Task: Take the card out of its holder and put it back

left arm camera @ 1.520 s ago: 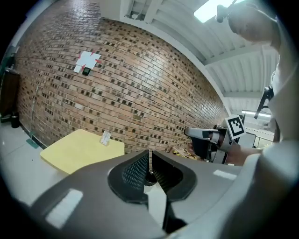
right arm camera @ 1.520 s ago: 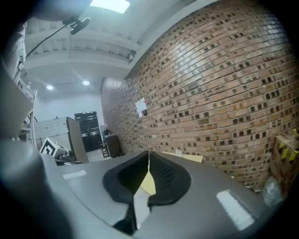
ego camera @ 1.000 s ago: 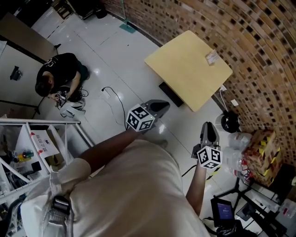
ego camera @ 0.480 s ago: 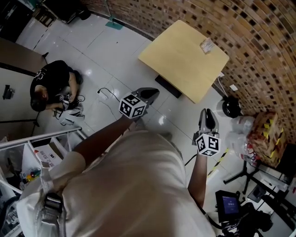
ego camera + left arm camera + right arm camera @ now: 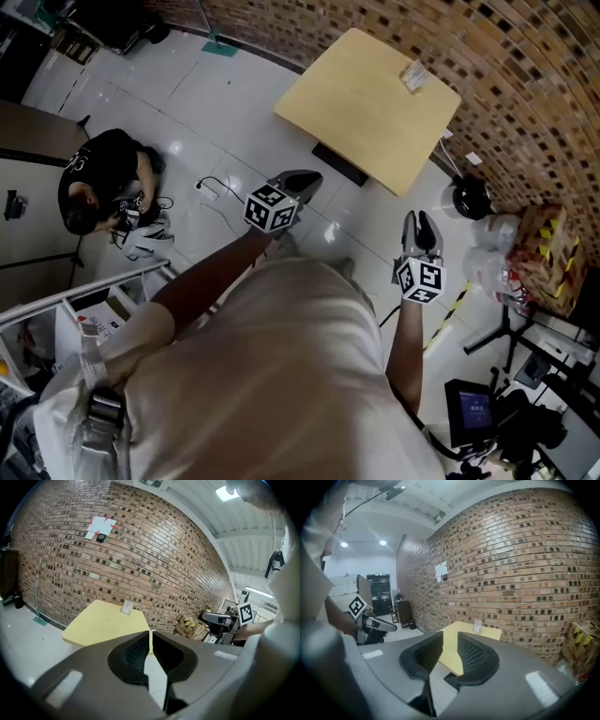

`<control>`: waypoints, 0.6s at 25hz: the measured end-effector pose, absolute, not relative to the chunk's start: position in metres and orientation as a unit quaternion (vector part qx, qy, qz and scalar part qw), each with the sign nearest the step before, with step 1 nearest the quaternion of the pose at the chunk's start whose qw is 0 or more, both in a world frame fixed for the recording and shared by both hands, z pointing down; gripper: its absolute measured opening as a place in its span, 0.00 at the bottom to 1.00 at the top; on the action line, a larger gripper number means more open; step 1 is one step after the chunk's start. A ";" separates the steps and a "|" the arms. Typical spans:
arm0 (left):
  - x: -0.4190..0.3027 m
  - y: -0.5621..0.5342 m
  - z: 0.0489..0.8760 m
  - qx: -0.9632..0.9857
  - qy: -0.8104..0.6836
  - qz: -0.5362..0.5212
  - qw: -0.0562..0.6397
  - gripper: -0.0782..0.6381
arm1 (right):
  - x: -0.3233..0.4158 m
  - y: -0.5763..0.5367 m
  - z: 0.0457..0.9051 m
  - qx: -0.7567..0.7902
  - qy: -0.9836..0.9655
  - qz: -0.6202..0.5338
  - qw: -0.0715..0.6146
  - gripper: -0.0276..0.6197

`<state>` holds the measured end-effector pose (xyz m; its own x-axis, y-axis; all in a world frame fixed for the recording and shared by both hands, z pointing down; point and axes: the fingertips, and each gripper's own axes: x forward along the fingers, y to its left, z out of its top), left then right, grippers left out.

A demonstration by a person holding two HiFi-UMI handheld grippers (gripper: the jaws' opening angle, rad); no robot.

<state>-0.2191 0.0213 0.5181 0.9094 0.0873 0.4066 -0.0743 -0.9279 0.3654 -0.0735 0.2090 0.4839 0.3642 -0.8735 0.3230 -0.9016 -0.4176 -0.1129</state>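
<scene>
We hold both short of the table, tilted slightly down: left gripper jaws together, empty, right gripper jaws just spreading, empty, card in its holder at the far corner by the brick wall, person crouching floor-left.

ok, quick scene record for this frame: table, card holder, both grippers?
table: yellow, against the brick wall
card holder: upright at the table's wall side, card apparently still in it
left gripper: shut, empty, short of the table
right gripper: open, has just been opening, empty, short of the table
task: holder not yet touched
</scene>
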 end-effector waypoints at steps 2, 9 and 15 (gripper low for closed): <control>-0.220 0.020 0.520 0.958 0.003 0.219 0.185 0.14 | -0.076 0.207 0.493 0.821 -0.541 0.179 0.044 0.18; -0.214 0.021 0.530 0.958 -0.013 0.234 0.163 0.15 | -0.076 0.214 0.508 0.814 -0.546 0.194 0.054 0.18; -0.205 0.029 0.536 0.956 -0.010 0.245 0.162 0.15 | -0.072 0.223 0.514 0.814 -0.542 0.203 0.054 0.18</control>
<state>-0.2051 0.0294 0.5359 0.8801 0.0605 0.4710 -0.0979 -0.9474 0.3047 -0.0719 0.2233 0.5142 0.3300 -0.8604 0.3884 -0.9040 -0.4065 -0.1324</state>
